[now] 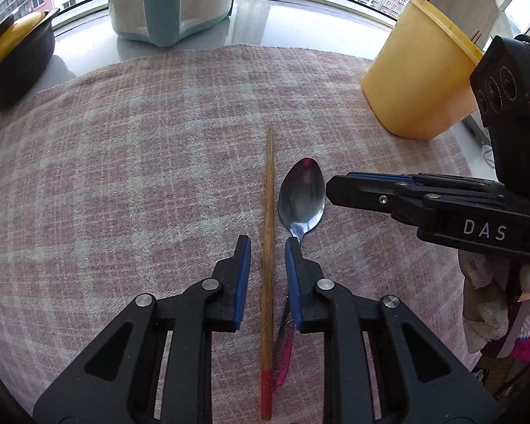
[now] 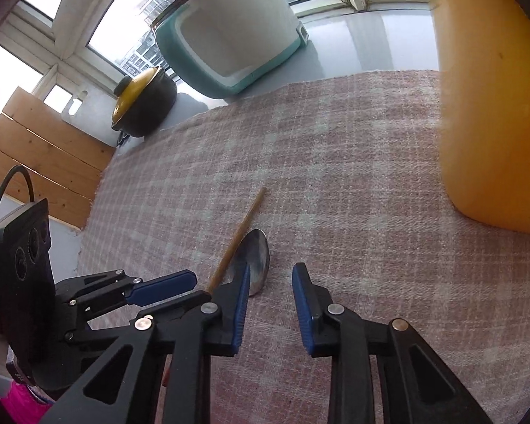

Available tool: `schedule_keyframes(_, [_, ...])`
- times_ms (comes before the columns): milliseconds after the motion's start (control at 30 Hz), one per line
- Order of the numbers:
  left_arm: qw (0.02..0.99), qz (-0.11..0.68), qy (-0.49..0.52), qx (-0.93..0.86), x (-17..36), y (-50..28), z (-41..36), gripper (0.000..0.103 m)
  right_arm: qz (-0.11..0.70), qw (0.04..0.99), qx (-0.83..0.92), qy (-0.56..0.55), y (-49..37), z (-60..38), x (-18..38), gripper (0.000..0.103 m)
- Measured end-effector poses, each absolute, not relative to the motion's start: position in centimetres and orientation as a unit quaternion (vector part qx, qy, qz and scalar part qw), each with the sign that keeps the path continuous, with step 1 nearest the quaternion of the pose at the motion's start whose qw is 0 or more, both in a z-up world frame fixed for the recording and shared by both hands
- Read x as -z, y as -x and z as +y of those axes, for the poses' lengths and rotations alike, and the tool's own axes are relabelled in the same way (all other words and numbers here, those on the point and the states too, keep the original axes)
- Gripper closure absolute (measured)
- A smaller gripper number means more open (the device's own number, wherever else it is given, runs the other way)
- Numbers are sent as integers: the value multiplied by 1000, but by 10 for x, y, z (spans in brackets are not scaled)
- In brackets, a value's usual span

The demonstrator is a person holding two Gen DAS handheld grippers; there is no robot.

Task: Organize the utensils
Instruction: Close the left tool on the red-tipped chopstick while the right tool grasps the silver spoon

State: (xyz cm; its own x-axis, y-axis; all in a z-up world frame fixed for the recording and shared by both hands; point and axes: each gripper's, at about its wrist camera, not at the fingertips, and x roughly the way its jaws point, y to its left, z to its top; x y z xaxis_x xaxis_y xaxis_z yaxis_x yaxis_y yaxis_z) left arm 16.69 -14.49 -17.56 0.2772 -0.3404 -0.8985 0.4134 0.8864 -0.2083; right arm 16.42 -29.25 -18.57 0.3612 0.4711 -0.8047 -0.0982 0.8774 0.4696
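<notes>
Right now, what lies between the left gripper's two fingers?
In the left wrist view, one wooden chopstick lies lengthwise between the open left gripper's fingers, untouched by either pad. The spoon lies just outside the right finger.

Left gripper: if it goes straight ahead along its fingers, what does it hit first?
The left gripper is open and straddles the chopstick, which runs along its heading, so that likely comes first. The spoon lies just right of that line. Beyond is only checked cloth. Height above the cloth is unclear.
</notes>
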Motion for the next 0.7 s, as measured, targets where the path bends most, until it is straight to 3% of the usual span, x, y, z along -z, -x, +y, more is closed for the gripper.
schedule_keyframes(700, [804,554,-46,211,184,-176,-146,96,537,810,-182,-151,-178,-271,193,89])
